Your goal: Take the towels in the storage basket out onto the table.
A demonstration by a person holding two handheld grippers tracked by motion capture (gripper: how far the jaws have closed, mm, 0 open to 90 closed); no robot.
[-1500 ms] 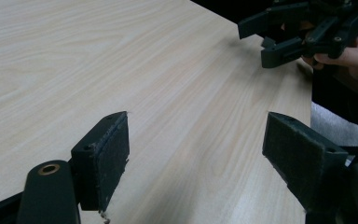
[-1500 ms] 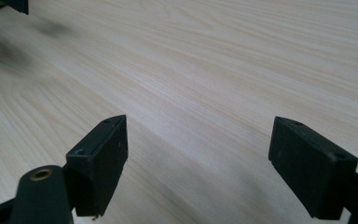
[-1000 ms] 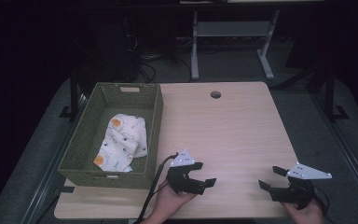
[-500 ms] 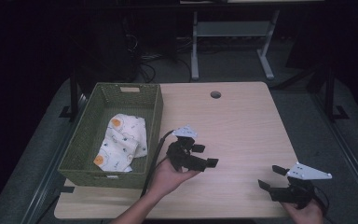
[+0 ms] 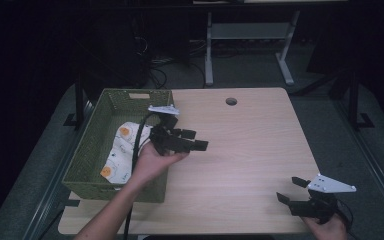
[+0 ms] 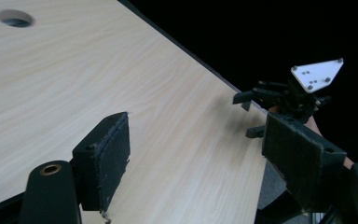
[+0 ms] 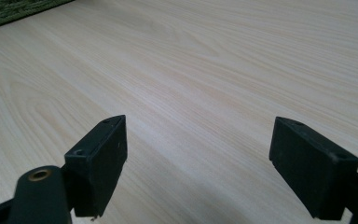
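A green woven basket (image 5: pixel 87 151) stands on the left of the wooden table (image 5: pixel 250 150). A white cloth (image 5: pixel 120 148) with orange spots lies inside it. My left gripper (image 5: pixel 195 140) is held above the table just right of the basket's right rim, open and empty, pointing right. Its own view shows the open left gripper (image 6: pixel 198 156) over bare wood, with the right gripper (image 6: pixel 279 100) farther off. At the table's front right corner my right gripper (image 5: pixel 291 189) rests low, open and empty. The right gripper (image 7: pixel 199 169) looks across bare tabletop.
A round cable hole (image 5: pixel 231 101) sits near the table's far edge and appears as the hole (image 6: pixel 15 18) in the left gripper view. A corner of the basket (image 7: pixel 9 9) shows far off. Behind the table stands a grey frame (image 5: pixel 247 45) on dark floor.
My left gripper has risen from the front edge and moved away from the person, towards the basket's right rim. The right gripper has stayed put.
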